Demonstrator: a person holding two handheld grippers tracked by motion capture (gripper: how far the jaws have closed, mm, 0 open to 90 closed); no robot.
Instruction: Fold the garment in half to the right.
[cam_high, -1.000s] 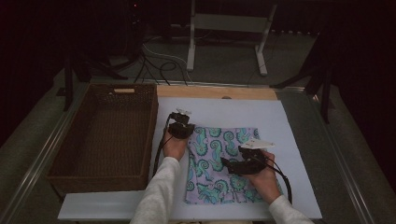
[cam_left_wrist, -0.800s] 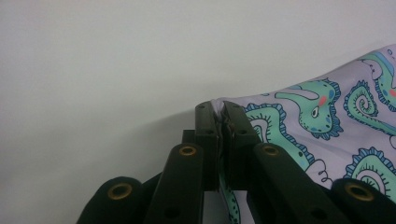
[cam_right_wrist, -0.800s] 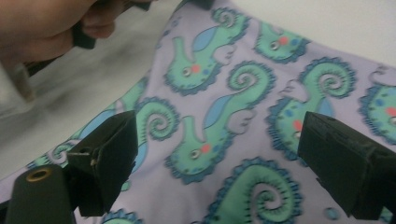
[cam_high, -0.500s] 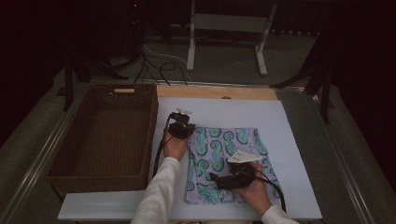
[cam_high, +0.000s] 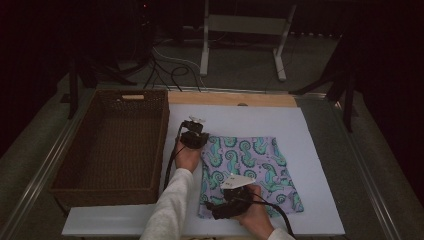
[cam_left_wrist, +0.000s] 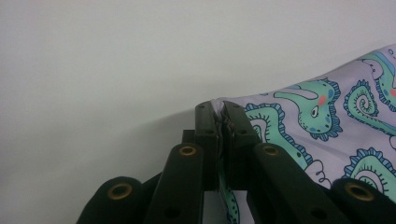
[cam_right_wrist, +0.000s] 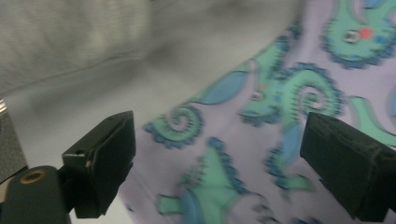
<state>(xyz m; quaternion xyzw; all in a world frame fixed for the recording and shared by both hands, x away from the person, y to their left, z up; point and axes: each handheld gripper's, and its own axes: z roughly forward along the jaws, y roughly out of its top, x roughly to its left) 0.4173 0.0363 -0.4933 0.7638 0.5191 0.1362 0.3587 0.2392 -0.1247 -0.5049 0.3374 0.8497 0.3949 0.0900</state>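
Your cloth (cam_high: 250, 167) lies flat on the white board (cam_high: 310, 130), just right of the wicker basket (cam_high: 112, 142) and apart from it. It is a pale lilac fabric printed with teal seahorses, their curled tails and frilled backs edged in blue, each with a small pink cheek spot. It looks folded into a rough rectangle, wider toward the edge nearest you, with its far edge running fairly straight across the board.

Your left gripper (cam_high: 192, 136) sits at the cloth's far corner on the basket side. In the left gripper view (cam_left_wrist: 220, 122) the two black jaws are pressed together with the corner hem of the cloth (cam_left_wrist: 327, 121) pinched between them; a strip of printed fabric shows down in the slot between the jaw bodies. The white board fills the space around that corner.

Your right gripper (cam_high: 212, 209) is at the cloth's near edge on the basket side, held low over the fabric and pointing toward the basket. In the right gripper view (cam_right_wrist: 217, 163) its jaws stand wide apart, one on each side of the frame, with the seahorse print (cam_right_wrist: 261, 112) lying between them and the cloth's edge crossing toward the bare board. The pads press on nothing there. That view is somewhat blurred.
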